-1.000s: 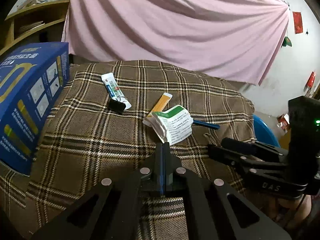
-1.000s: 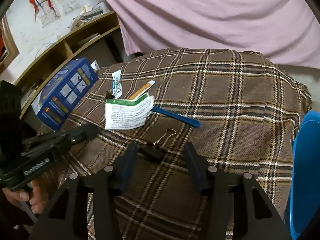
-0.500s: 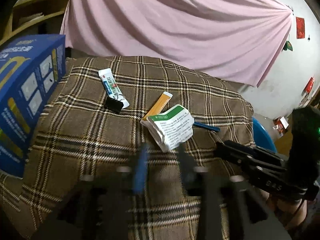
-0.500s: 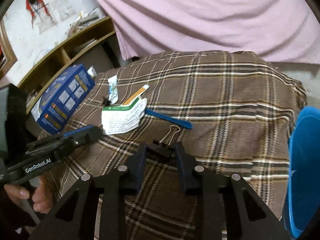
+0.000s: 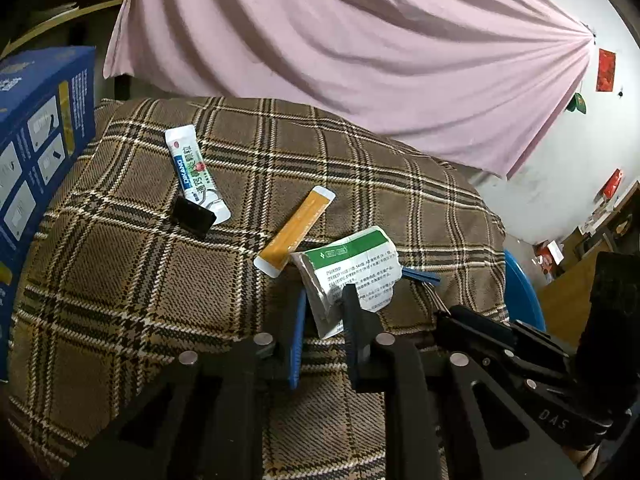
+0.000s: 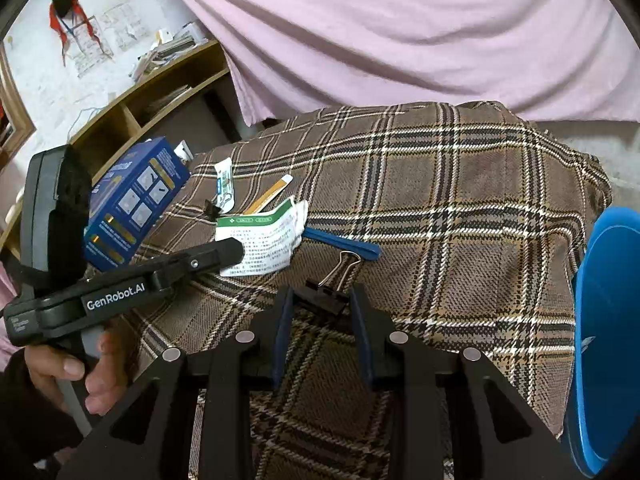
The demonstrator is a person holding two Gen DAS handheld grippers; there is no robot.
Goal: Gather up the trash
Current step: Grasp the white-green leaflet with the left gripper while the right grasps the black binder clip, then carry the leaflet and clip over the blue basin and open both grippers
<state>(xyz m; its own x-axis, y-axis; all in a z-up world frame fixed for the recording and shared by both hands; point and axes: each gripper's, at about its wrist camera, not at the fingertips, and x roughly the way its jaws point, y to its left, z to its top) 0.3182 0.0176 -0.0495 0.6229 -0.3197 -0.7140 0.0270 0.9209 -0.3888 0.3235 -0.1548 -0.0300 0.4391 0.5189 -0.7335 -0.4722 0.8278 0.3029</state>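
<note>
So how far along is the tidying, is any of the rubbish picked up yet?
Nothing looks collected yet. In hand: the left gripper has just been closing around the green-and-white leaflet, and the right gripper is closed on the black binder clip. Left on the plaid cloth: the white sachet, the orange sachet, a second black clip and a blue strip.
</note>
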